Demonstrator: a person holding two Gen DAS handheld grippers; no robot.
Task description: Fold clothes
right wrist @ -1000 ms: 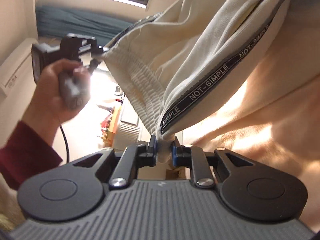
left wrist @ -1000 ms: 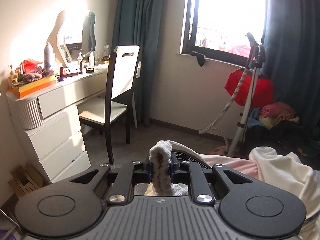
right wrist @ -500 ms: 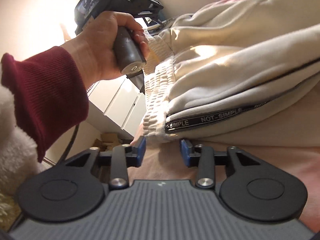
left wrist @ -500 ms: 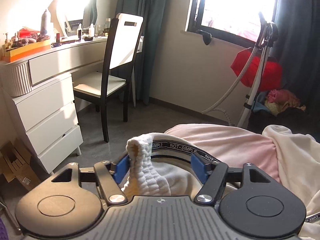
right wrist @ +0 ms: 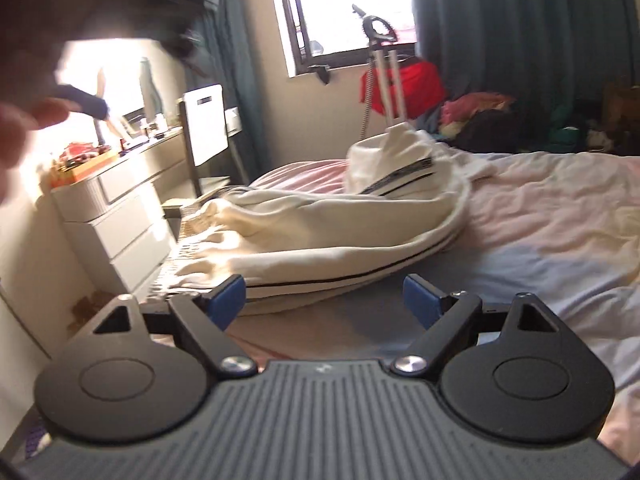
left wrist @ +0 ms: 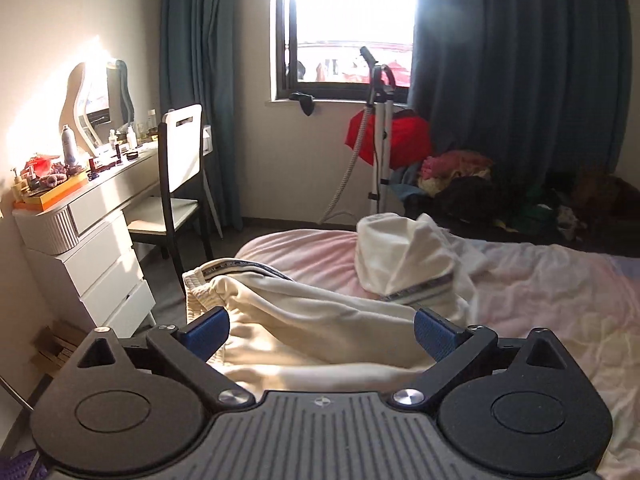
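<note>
now left gripper (left wrist: 322, 330) fingers wide, right gripper (right wrist: 325, 298) fingers wide; cream trousers (left wrist: 320, 320) heaped on bed (left wrist: 560, 292).

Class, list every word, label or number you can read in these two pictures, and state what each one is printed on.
None can be read.
Dark stripe on the cream trousers: lettering too small and blurred.
Bottles on the dressing table: labels too small.
</note>
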